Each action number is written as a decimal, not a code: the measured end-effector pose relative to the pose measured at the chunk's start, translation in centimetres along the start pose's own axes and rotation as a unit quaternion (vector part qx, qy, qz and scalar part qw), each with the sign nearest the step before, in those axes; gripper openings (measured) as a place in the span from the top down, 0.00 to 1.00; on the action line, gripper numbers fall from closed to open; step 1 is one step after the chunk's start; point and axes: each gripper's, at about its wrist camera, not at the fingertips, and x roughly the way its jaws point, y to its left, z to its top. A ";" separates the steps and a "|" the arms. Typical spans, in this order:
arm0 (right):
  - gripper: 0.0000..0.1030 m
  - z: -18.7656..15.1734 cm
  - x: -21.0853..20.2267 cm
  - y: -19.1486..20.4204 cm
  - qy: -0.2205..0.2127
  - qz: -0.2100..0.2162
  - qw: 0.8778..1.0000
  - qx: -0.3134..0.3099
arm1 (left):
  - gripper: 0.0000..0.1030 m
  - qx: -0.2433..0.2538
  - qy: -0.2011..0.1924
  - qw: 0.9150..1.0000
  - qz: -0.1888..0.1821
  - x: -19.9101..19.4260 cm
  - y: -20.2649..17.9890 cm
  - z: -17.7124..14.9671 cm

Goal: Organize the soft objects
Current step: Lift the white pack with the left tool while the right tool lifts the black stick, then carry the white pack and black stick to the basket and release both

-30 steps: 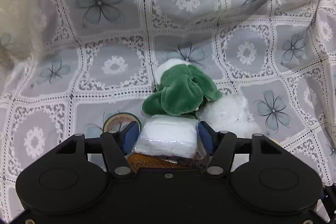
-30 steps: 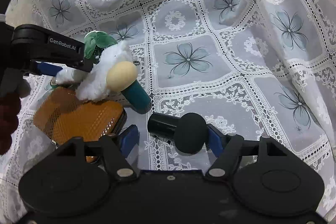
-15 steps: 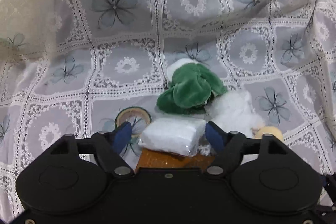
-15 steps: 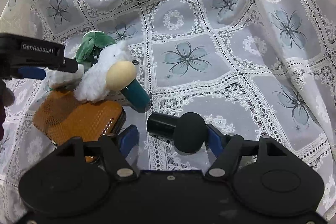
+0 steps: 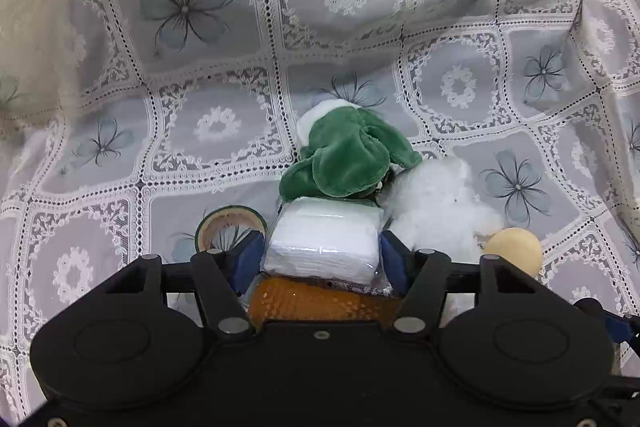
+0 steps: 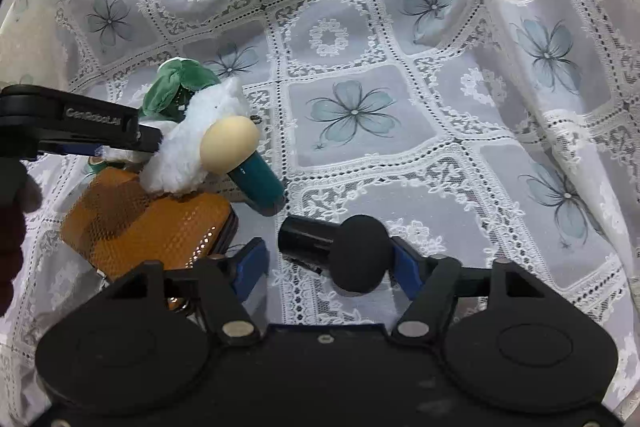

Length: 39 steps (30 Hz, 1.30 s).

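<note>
My left gripper point(image 5: 322, 255) is shut on a white tissue pack point(image 5: 324, 241) wrapped in clear film, held over an orange mesh pouch point(image 5: 320, 301). Just beyond lie a green plush toy point(image 5: 348, 159) and a white fluffy toy point(image 5: 436, 203). In the right wrist view the orange pouch point(image 6: 144, 223), white fluffy toy point(image 6: 192, 151) and green plush point(image 6: 176, 83) sit at the left, with the left gripper's arm point(image 6: 80, 127) over them. My right gripper point(image 6: 326, 263) is open around a black microphone with a foam head point(image 6: 360, 251) lying on the cloth.
A teal-handled microphone with a cream foam head point(image 6: 240, 155) leans on the white toy; its head shows in the left view point(image 5: 512, 253). A tape roll point(image 5: 228, 227) lies left of the tissue pack. A lace floral cloth point(image 6: 400, 67) covers everything and rises in folds at the back.
The left gripper opened and drew back from the tissue pack half a second ago, then came in and shut on it again. The right gripper has barely moved.
</note>
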 end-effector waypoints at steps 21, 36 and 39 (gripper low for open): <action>0.45 -0.3 -8.1 0.3 -0.021 0.027 0.999 -0.001 | 0.43 -0.082 -0.064 0.994 0.027 -14.3 1.2 -4.8; 0.44 -7.1 -19.6 -0.4 -0.035 0.080 0.996 -0.008 | 0.43 -0.128 -0.055 0.990 0.023 -23.3 -1.7 -14.7; 0.44 -8.7 -21.7 -0.5 -0.043 0.088 0.995 -0.018 | 0.42 -0.129 -0.052 0.990 0.026 -24.1 -2.6 -16.7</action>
